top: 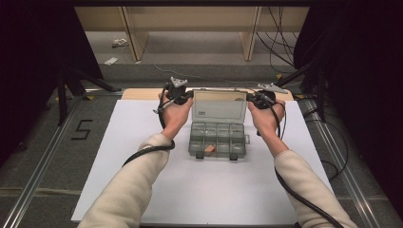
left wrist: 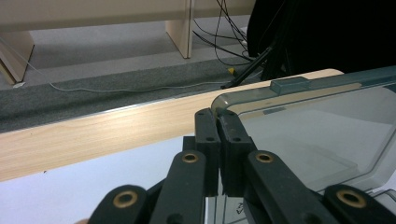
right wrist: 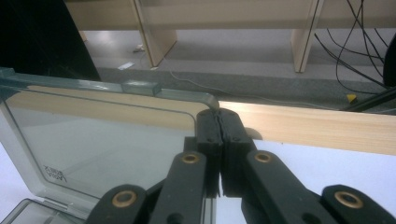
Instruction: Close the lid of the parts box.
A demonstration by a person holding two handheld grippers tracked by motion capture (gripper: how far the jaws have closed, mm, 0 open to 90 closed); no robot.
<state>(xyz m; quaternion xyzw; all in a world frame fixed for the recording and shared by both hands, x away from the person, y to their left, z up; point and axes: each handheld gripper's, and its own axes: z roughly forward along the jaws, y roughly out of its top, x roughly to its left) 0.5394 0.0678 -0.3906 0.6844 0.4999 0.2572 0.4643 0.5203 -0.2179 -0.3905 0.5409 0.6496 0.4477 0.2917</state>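
Both grippers, left (top: 187,96) and right (top: 252,99), pinch the far corners of the clear plastic compartment box's raised lid (top: 219,105), holding it open; the box (top: 217,140) sits mid-bench (top: 142,142).

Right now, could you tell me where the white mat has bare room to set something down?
The white mat is bare in front of the compartment box, between the forearms, and left of the left gripper. It is crowded at the far edge, where both grippers, right gripper included, pinch the corners of the raised clear lid.
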